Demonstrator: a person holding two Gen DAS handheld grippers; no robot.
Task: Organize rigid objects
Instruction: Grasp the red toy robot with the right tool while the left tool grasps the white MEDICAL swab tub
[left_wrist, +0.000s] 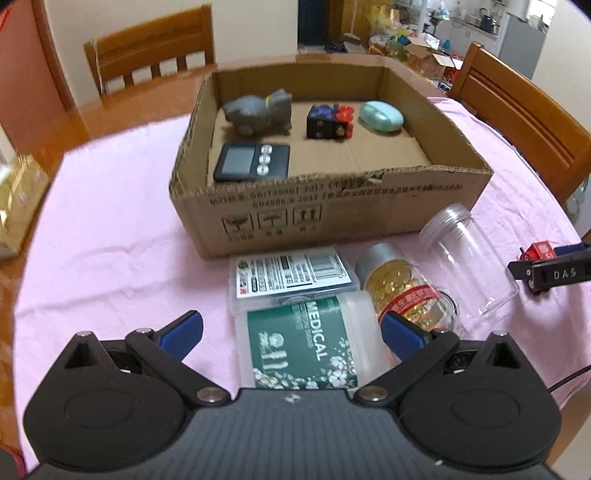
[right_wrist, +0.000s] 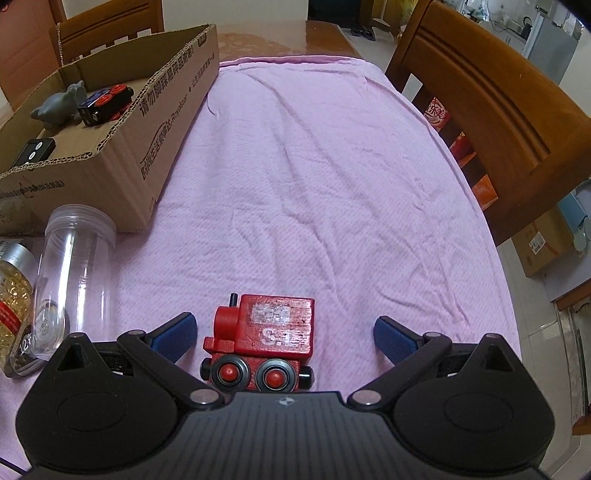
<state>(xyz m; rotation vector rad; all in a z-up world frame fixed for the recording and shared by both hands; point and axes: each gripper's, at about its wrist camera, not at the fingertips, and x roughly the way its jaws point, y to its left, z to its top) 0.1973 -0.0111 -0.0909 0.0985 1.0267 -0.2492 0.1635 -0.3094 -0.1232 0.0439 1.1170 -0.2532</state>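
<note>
While L gripper (left_wrist: 291, 334) gapes over medical bottle (left_wrist: 314, 343), R gripper (right_wrist: 284, 334) sits open w/ red toy train (right_wrist: 262, 339) between fingers, untouched.

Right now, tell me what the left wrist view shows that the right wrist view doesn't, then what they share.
Only the left wrist view: the green soap-shaped case in the box, the white medical bottle between the open left gripper, and the flat plastic case. Only the right wrist view: the open right gripper straddling the red toy train. Both: cardboard box, clear jar, capsule bottle.
</note>
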